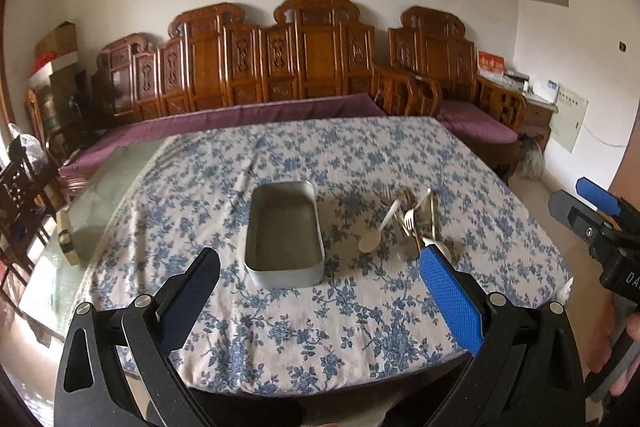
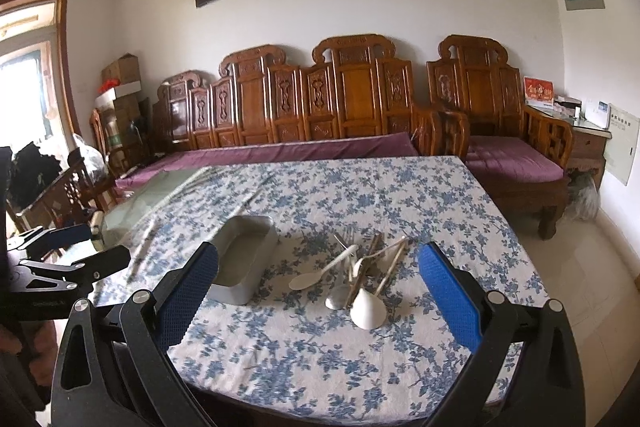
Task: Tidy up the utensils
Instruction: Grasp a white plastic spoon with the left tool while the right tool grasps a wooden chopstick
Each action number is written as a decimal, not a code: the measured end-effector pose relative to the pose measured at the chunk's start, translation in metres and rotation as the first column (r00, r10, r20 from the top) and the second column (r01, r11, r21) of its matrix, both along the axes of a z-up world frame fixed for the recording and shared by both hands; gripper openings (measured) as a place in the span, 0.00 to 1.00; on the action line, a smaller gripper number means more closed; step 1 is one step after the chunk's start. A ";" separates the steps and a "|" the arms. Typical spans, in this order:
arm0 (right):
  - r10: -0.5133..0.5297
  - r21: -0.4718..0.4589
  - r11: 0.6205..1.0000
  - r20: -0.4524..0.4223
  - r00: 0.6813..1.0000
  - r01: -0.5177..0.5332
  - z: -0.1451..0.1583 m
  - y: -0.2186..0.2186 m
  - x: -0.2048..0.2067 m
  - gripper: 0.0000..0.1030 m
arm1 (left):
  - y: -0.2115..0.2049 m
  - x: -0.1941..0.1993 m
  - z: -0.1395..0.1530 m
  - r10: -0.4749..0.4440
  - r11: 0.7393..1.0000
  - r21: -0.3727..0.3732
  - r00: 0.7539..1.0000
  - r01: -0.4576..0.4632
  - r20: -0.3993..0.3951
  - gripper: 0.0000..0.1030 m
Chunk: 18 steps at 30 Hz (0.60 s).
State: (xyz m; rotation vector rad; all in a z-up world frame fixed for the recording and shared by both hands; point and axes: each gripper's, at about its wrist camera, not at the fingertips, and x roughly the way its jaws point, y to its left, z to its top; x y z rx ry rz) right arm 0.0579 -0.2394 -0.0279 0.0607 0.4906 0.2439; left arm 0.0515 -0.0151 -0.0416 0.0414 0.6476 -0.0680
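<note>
We hold both grippers above the near edge of the tabletop (image 1: 360, 155), which is covered by a blue-flowered cloth. Our left gripper (image 1: 320, 279) has its jaws spread wide and released, grasping nothing; ahead of it sits an empty metal tin (image 1: 285, 231), long side pointing away from us. Our right gripper (image 2: 318, 281) is likewise released, jaws wide apart with nothing between them. The utensils (image 2: 360, 263) lie in a loose pile just right of the tin, on the cloth: a white spoon (image 2: 320, 273) nearest the tin, a metal fork (image 2: 345, 239) behind it, a white soup spoon (image 2: 368, 309) closest to us, and several crossed handles we cannot tell apart. A carved wooden sofa (image 2: 320, 99) stands behind.
</note>
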 end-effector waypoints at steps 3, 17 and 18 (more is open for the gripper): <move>-0.004 -0.005 1.000 -0.021 1.000 0.004 -0.012 -0.005 0.013 0.98 | -0.004 0.012 -0.012 -0.023 1.000 0.006 0.999 0.024 -0.027 0.94; -0.018 -0.074 0.997 -0.165 0.986 0.005 -0.102 -0.025 0.106 0.98 | -0.023 0.090 -0.074 -0.062 0.997 0.032 0.984 0.069 -0.165 0.94; -0.020 -0.078 0.997 -0.190 0.982 0.005 -0.111 -0.029 0.115 0.98 | -0.025 0.097 -0.080 -0.067 0.996 0.038 0.982 0.075 -0.179 0.94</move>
